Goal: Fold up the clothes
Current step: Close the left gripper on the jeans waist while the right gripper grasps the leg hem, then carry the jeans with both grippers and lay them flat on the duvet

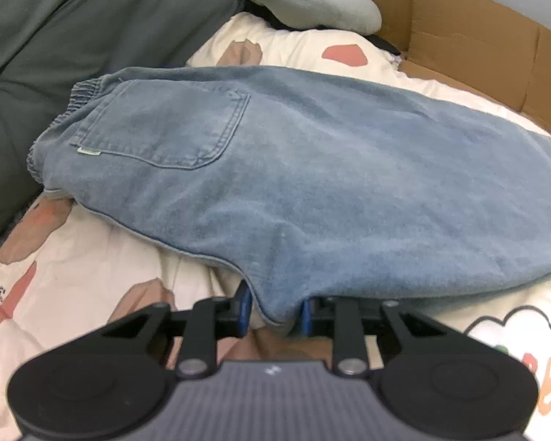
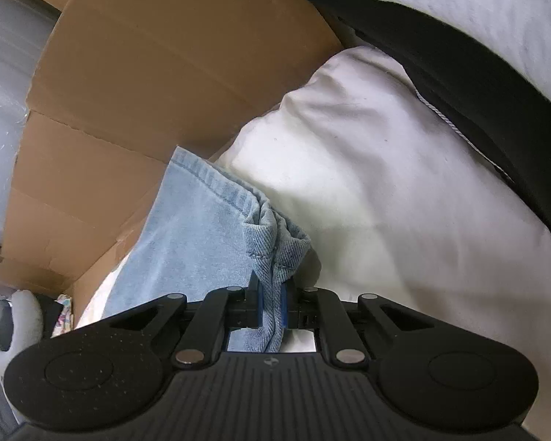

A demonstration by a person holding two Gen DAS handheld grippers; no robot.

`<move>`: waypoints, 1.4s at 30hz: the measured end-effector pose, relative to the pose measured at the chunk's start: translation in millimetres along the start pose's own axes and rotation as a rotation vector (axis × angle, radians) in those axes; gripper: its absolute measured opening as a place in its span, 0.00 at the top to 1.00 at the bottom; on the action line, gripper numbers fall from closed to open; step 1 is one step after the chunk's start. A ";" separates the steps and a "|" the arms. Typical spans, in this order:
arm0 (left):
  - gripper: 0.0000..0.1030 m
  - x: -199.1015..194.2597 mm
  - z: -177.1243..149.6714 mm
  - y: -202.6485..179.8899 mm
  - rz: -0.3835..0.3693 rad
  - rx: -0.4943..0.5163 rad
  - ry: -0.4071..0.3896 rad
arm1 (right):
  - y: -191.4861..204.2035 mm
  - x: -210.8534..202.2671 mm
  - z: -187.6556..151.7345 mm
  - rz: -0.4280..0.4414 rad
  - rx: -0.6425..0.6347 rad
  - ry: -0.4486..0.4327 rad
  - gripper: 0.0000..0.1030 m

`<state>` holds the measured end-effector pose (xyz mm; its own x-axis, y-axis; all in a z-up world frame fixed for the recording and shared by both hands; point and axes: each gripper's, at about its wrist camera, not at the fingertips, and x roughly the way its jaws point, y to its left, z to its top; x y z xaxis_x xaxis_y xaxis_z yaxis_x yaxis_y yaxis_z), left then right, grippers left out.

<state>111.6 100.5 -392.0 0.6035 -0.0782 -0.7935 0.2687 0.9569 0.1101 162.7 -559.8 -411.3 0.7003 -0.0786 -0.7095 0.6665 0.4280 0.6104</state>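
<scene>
I hold the jeans, lying flat on the printed bedsheet, at two points. Left tongs clamped on a bunched fold at the near edge; right tongs together on the leg hem. Risk: thick denim sliding off the blue pads under lift tension, collapsing the fold.

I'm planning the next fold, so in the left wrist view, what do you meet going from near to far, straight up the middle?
Left gripper, pinching the jeans' near edge → blue jeans spread out with back pocket up → patterned cream bedding → grey garment at the far end.
</scene>
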 end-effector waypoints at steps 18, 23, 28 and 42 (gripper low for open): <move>0.66 15.2 -6.7 -4.9 0.037 -0.115 0.024 | -7.5 4.5 -7.1 0.055 0.006 -0.042 0.64; 0.75 15.5 -7.1 -0.5 0.021 -0.156 0.012 | -4.7 6.9 0.5 0.029 -0.021 -0.031 0.90; 0.81 10.4 -3.1 5.5 -0.008 -0.154 0.017 | 6.4 -1.1 10.1 0.029 -0.046 -0.033 0.93; 0.85 -17.1 43.2 25.6 -0.043 -0.076 0.044 | 34.1 -66.3 12.2 0.032 -0.056 -0.017 0.94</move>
<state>140.6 114.3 -349.8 0.5587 -0.1088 -0.8222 0.2349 0.9715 0.0310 142.2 -551.0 -339.2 0.7256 -0.0793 -0.6835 0.6287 0.4800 0.6118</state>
